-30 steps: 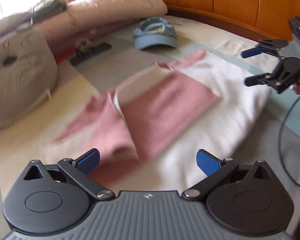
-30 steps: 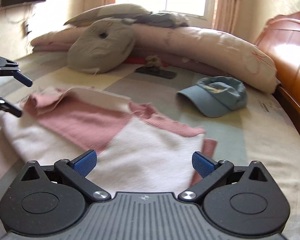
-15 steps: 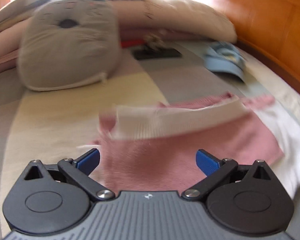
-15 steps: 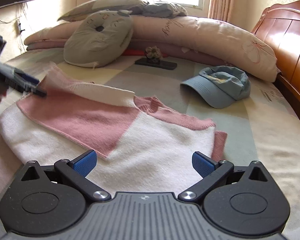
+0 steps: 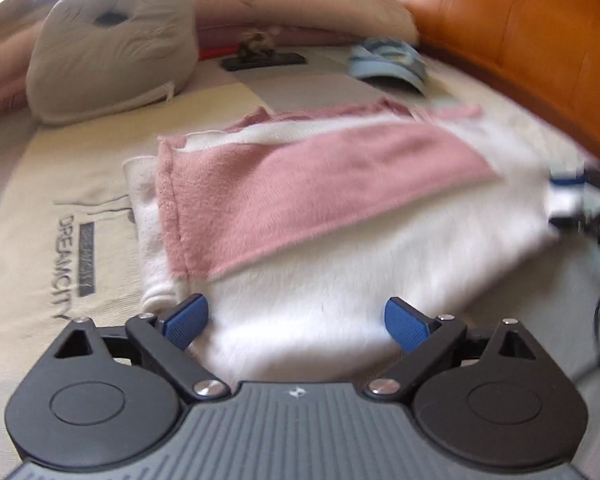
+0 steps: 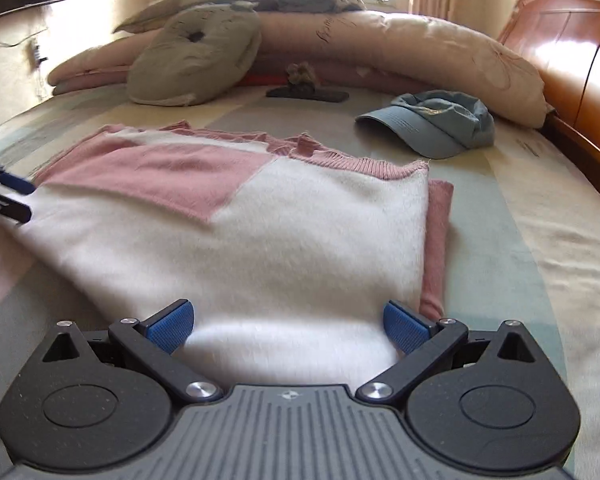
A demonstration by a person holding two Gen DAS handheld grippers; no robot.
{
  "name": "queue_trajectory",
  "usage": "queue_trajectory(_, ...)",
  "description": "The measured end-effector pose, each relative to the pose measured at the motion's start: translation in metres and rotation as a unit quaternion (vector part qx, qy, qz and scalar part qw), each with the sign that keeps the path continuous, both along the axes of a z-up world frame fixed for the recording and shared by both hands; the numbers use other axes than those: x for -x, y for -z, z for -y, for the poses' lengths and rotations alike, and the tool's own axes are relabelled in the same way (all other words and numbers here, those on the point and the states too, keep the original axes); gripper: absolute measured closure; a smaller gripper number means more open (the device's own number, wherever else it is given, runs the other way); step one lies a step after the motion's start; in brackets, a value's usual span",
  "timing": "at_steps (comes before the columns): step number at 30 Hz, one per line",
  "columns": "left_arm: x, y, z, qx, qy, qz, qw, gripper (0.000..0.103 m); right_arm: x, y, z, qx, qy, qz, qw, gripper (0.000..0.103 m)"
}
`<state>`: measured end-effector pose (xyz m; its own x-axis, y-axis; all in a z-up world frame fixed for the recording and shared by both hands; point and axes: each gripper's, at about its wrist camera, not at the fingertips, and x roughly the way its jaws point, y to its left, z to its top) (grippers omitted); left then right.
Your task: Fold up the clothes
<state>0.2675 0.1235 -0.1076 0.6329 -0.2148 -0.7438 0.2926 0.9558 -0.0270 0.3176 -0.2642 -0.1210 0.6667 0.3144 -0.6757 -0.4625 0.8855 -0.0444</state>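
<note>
A pink and white sweater (image 5: pixel 340 208) lies partly folded on the bed, with a pink panel laid across its white body. It also shows in the right wrist view (image 6: pixel 260 216). My left gripper (image 5: pixel 296 322) is open and empty, low over the sweater's near white edge at its left corner. My right gripper (image 6: pixel 288 322) is open and empty, low over the near white edge at the sweater's right side. The right gripper shows blurred at the right edge of the left wrist view (image 5: pixel 580 200). The left gripper shows at the left edge of the right wrist view (image 6: pixel 4 196).
A blue cap (image 6: pixel 432 122) lies on the bed beyond the sweater. A grey round cushion (image 6: pixel 196 60), long pink pillows (image 6: pixel 400 44) and a dark flat object (image 6: pixel 308 94) sit at the back. A wooden headboard (image 6: pixel 572 48) runs along the right.
The pink sleeve panel now lies flat across the sweater. The left gripper has let go of it and dropped to the sweater's near left edge. The right gripper has moved closer to the near edge.
</note>
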Motion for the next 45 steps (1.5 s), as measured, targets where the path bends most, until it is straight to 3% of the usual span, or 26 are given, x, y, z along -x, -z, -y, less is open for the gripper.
queue_trajectory(3,-0.006,-0.017,0.009,0.002,0.002,0.01,0.9999,0.008,0.004,-0.006,0.012,-0.025,0.019,-0.017,0.999,0.0)
queue_trajectory(5,-0.01,-0.027,0.019,0.013,0.014,0.03,0.9993,0.008,0.007,-0.02,0.009,-0.056,0.016,0.006,0.998,0.0)
queue_trajectory(8,-0.021,-0.024,0.044,0.006,0.023,0.041,0.9989,0.008,0.005,-0.025,-0.018,-0.054,0.018,0.028,0.998,0.0)
queue_trajectory(11,-0.023,-0.005,0.069,-0.017,0.042,0.043,0.9981,0.008,0.008,-0.012,-0.046,-0.019,0.033,0.058,0.998,0.0)
queue_trajectory(14,-0.018,0.009,0.069,-0.027,0.036,0.029,0.9985,0.008,0.018,0.003,-0.052,0.048,0.053,0.083,0.994,0.0)
queue_trajectory(16,-0.015,0.006,0.052,-0.005,0.019,0.016,0.9997,0.007,0.026,0.004,-0.029,0.035,0.064,0.064,0.995,0.0)
queue_trajectory(19,-0.01,0.001,0.027,-0.023,-0.02,0.02,0.9993,0.008,0.033,0.0,0.015,-0.001,0.102,0.025,0.995,0.0)
queue_trajectory(22,-0.008,-0.011,0.009,0.011,-0.043,0.018,0.9989,0.008,0.042,-0.017,0.039,-0.039,0.116,0.04,0.992,0.0)
queue_trajectory(26,-0.01,-0.027,0.01,0.016,-0.061,0.025,0.9977,0.008,0.044,-0.038,0.014,-0.069,0.058,0.068,0.994,0.0)
queue_trajectory(35,0.018,-0.039,0.007,-0.027,-0.048,0.024,0.9982,0.007,0.02,0.011,-0.07,-0.025,0.033,0.028,0.999,0.0)
queue_trajectory(39,0.03,-0.041,0.001,-0.055,-0.036,0.033,0.9973,0.007,0.028,-0.001,-0.055,-0.037,0.014,0.018,0.999,0.0)
queue_trajectory(41,0.029,-0.041,0.005,-0.049,-0.026,0.038,0.9977,0.007,0.033,-0.008,-0.044,-0.046,0.009,0.025,0.999,0.0)
queue_trajectory(45,0.026,-0.032,0.017,-0.031,-0.011,0.028,0.9991,0.007,0.021,-0.002,-0.014,-0.062,0.048,-0.011,0.997,0.0)
